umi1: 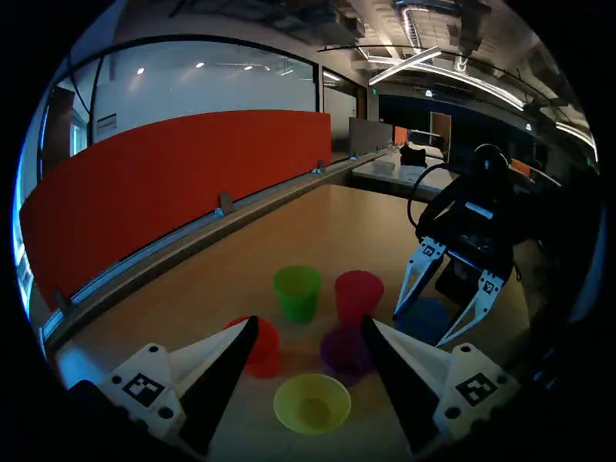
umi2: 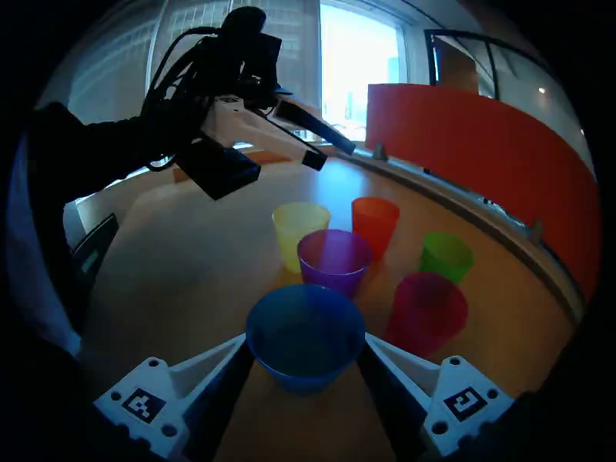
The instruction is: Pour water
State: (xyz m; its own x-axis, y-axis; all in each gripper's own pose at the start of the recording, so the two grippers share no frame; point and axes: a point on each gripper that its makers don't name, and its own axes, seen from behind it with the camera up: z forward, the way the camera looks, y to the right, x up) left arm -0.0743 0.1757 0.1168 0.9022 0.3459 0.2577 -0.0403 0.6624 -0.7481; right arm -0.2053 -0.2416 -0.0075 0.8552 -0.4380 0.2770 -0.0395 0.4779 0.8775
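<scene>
The right gripper (umi2: 306,340) has its two fingers spread wide, one on each side of the blue cup (umi2: 306,366), close at the rim. I cannot tell whether they press on it. The blue cup stands on the wooden table (umi2: 185,254), at the near end of a group of cups.

Seen from the purple cup (umi2: 333,258) in the right gripper view:
- the yellow cup (umi2: 300,227) is at 11 o'clock
- the orange cup (umi2: 375,219) is at 1 o'clock
- the green cup (umi2: 446,258) is at 3 o'clock
- the pink cup (umi2: 427,308) is at 4 o'clock
- the blue cup is at 6 o'clock

The left gripper (umi1: 308,327) is released, with its fingers wide apart in the air above the cups. In its own view the yellow cup shows low between them. A dark sleeve (umi2: 92,150) holds this gripper over the table, at 11 o'clock from the group.
</scene>
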